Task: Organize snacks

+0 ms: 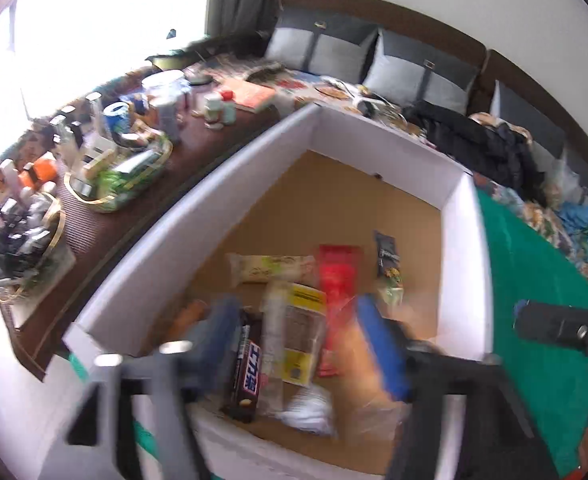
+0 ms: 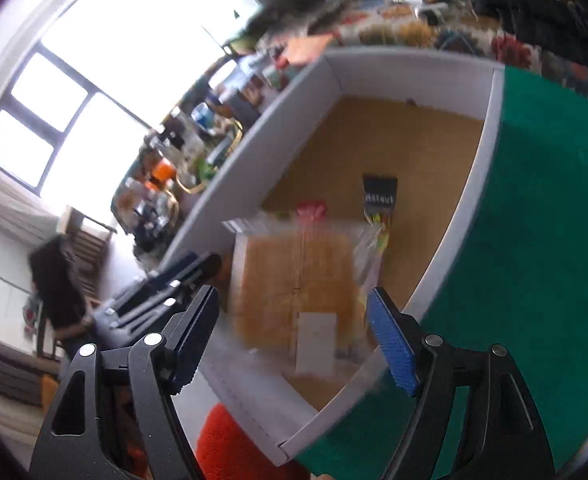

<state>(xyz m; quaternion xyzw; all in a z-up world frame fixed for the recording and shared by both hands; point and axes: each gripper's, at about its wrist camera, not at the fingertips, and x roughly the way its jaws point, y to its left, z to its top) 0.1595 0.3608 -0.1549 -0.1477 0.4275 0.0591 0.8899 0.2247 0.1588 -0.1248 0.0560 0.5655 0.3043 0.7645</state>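
Note:
A white-walled box with a brown cardboard floor stands on a green cloth. Inside it lie a cream packet, a red packet, a dark packet, a chocolate bar and a yellow-labelled clear packet. My left gripper hangs over them, blurred, open, with nothing held. My right gripper is open above the box. A clear bag of tan crackers shows blurred below, between its fingers and free of the pads. The left gripper shows beside it.
A dark wooden table left of the box carries trays of bottles, jars and tubes. Behind it stand a sofa with grey cushions and a black garment. An orange-red thing lies below the box's near corner.

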